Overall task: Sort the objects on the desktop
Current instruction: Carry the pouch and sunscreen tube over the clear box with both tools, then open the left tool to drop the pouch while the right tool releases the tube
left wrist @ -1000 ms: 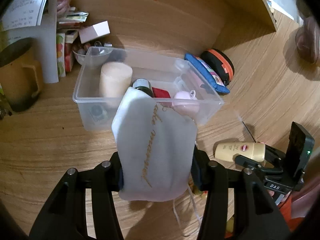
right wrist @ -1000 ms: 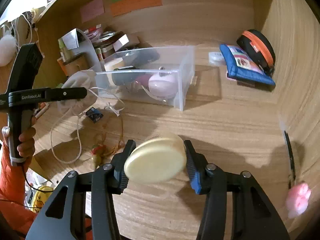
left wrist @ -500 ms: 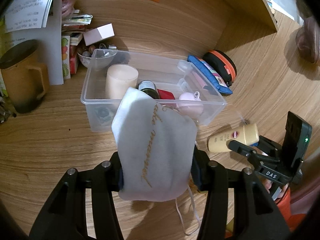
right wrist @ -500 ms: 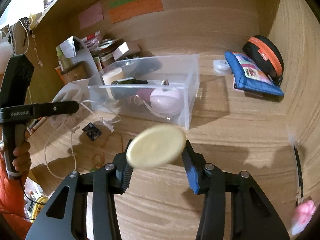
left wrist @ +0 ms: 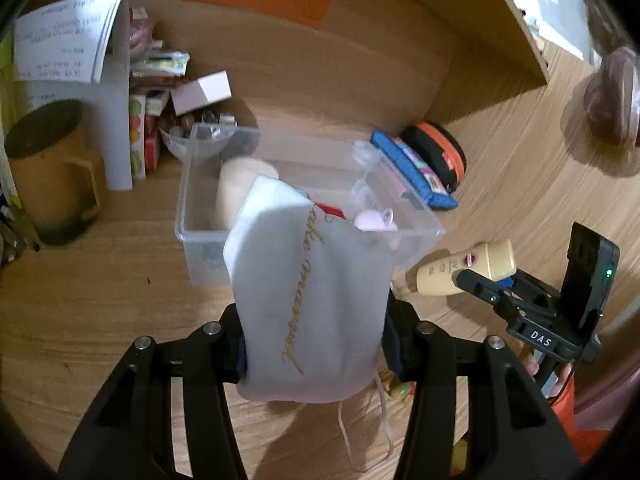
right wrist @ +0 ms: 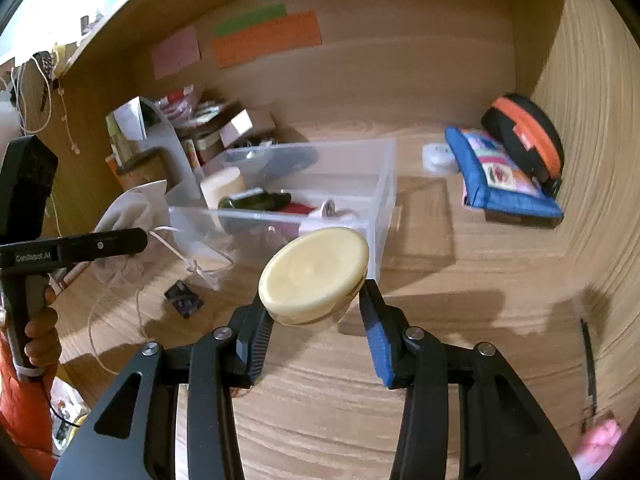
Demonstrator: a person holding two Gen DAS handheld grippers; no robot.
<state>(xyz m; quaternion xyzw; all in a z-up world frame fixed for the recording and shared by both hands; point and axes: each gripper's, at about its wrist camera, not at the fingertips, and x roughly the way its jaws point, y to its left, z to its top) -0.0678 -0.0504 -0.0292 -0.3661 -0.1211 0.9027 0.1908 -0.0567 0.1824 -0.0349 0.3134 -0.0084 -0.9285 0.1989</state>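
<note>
In the left wrist view my left gripper (left wrist: 314, 344) is shut on a white drawstring pouch (left wrist: 308, 296) with gold script, held above the desk in front of a clear plastic bin (left wrist: 304, 148). The bin holds a cream cylinder (left wrist: 236, 184), a red item and a pink item. My right gripper (right wrist: 316, 316) is shut on a cream bottle (right wrist: 314, 268), cap end toward the camera, just before the bin's (right wrist: 384, 184) near corner. The right wrist view shows the left gripper (right wrist: 80, 248) and pouch (right wrist: 124, 216) at the left. From the left, the right gripper (left wrist: 492, 284) and bottle (left wrist: 464, 268) show at the right.
A brown mug (left wrist: 48, 172), papers and small boxes (left wrist: 200, 92) crowd the back left. A blue pouch (right wrist: 500, 176) and a black-orange case (right wrist: 524, 136) lie at the back right. A white cord (right wrist: 192, 264) and a small dark packet (right wrist: 184, 300) lie on the desk.
My right gripper has risen with the cream bottle and come closer to the bin. The left gripper has kept still with the pouch.
</note>
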